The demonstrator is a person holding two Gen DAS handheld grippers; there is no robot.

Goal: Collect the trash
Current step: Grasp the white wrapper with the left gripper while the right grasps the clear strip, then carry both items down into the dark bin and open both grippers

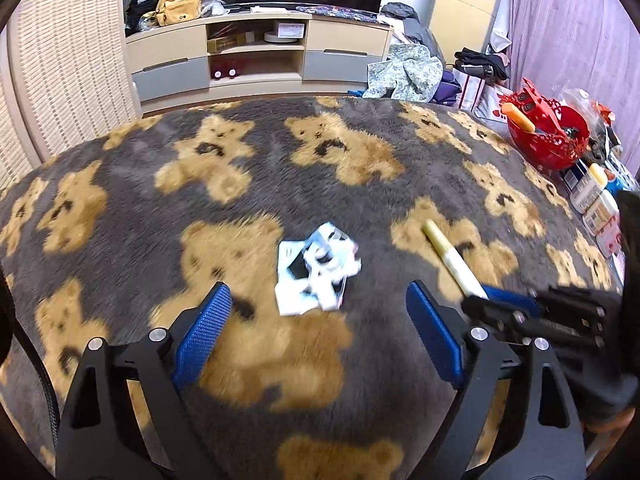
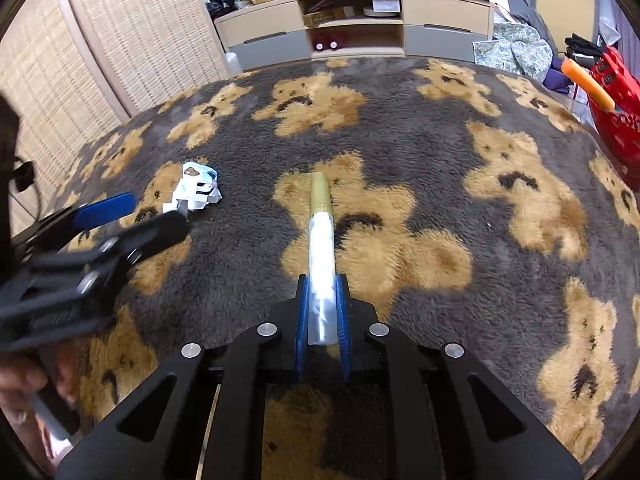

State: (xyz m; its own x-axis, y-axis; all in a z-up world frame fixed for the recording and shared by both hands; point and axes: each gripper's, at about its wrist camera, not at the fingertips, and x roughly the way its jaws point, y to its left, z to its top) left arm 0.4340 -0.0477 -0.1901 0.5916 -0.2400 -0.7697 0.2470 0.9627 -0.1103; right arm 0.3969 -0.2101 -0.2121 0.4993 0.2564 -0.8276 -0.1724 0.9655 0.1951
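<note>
A crumpled white and black paper wrapper lies on the grey bear-print rug, just ahead of my open left gripper, between its blue fingers. It also shows in the right wrist view, where the left gripper reaches toward it. My right gripper is shut on a white tube with a gold cap, held low over the rug. The tube also shows in the left wrist view, with the right gripper behind it.
A red basket with an orange-handled item stands at the rug's right edge, bottles and boxes beside it. A TV cabinet and piles of clothes line the far wall. A woven screen stands at left.
</note>
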